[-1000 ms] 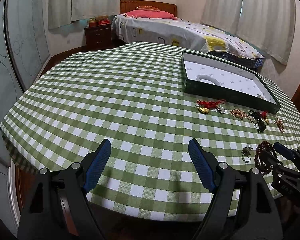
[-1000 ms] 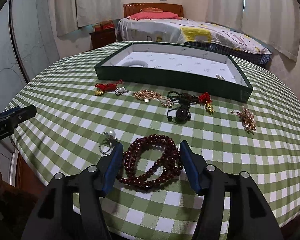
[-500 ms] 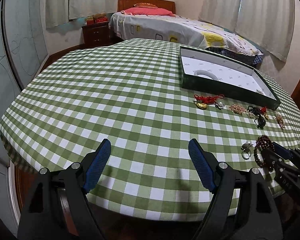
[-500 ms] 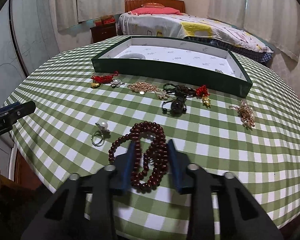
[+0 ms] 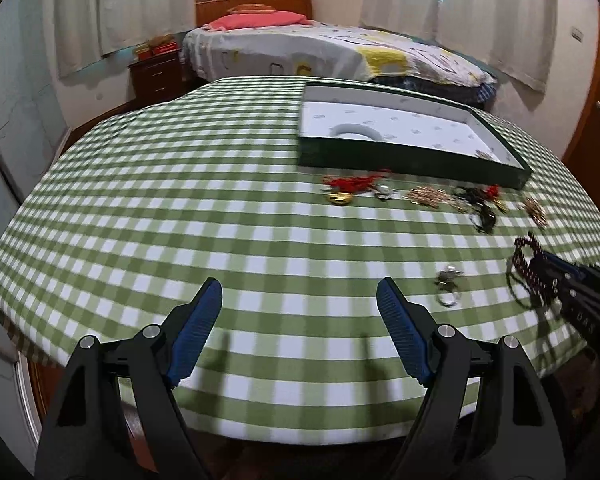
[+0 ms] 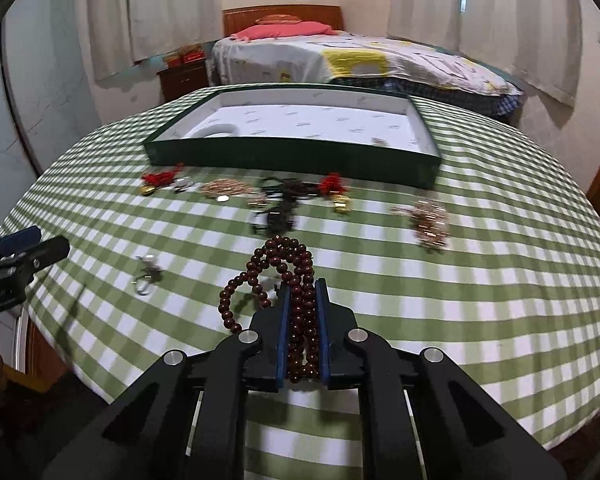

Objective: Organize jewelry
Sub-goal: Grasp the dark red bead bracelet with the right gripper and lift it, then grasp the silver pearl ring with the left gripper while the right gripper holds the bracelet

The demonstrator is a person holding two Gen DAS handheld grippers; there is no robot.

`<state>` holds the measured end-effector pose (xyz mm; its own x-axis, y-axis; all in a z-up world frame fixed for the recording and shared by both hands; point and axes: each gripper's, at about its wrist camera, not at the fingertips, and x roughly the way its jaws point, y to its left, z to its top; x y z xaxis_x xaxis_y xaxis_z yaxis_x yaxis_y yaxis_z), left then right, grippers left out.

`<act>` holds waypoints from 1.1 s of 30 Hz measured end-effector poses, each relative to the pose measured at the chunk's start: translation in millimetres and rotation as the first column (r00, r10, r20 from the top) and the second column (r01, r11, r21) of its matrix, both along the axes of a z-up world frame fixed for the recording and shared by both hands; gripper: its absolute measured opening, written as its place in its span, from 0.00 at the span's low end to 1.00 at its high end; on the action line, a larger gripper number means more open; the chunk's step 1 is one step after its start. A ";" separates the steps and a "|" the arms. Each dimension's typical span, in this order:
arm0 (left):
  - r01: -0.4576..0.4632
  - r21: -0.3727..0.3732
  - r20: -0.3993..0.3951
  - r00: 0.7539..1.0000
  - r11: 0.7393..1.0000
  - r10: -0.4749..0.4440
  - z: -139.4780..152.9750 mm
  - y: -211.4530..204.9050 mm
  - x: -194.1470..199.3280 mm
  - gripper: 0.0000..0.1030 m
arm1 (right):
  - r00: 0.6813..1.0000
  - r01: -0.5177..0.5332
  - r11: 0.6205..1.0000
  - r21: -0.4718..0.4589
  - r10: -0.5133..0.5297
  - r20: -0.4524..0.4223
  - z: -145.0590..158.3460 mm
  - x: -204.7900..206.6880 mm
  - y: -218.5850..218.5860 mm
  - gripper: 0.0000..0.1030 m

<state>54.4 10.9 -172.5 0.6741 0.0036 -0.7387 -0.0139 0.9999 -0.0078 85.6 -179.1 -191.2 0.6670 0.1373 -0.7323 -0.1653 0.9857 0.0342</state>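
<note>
While the right tool [image 6: 302,292] clamps the dark red bead bracelet [image 6: 284,276] above the checked desk [image 6: 480,312], loops dangling free, the left tool [image 5: 300,308] hangs wide open over the near edge, apart from the green tray [image 6: 292,156].

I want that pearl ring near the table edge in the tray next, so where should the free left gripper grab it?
Grip the ring by its thin band, not the pearl. It lies flat, so come straight down with the open left gripper, a finger on either side. That is my judgement; blur hides the ring's exact pose.
</note>
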 end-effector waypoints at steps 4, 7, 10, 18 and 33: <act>0.052 0.023 -0.001 0.999 0.998 -0.052 -0.4 -22.3 4.3 0.76 | 0.998 0.058 0.998 -0.003 -0.058 0.008 1.2 -2.6 -26.7 0.12; 0.081 0.031 -0.018 0.997 0.996 -0.080 -3.3 -37.0 8.6 0.76 | 0.996 0.090 0.996 0.001 -0.090 0.009 1.1 -3.6 -42.4 0.12; 0.101 0.037 -0.036 0.994 0.994 -0.100 -6.0 -50.6 13.5 0.76 | 0.994 0.112 0.994 0.007 -0.112 0.013 1.1 -2.9 -54.0 0.12; 0.124 0.031 -0.091 0.988 0.992 -0.121 -19.2 -78.0 32.8 0.66 | 0.993 0.117 0.992 0.037 -0.117 0.012 -2.0 0.8 -60.9 0.12; 0.178 -0.003 -0.099 0.979 0.984 -0.178 -25.9 -89.2 40.0 0.45 | 0.991 0.132 0.989 0.061 -0.132 -0.001 -7.0 4.0 -66.1 0.12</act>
<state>94.3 -78.3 -198.4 0.5880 -0.1051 -0.8020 0.1641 0.9864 -0.0089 89.7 -245.2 -198.2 0.6847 0.0923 -0.7229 -0.0342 0.9949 0.0946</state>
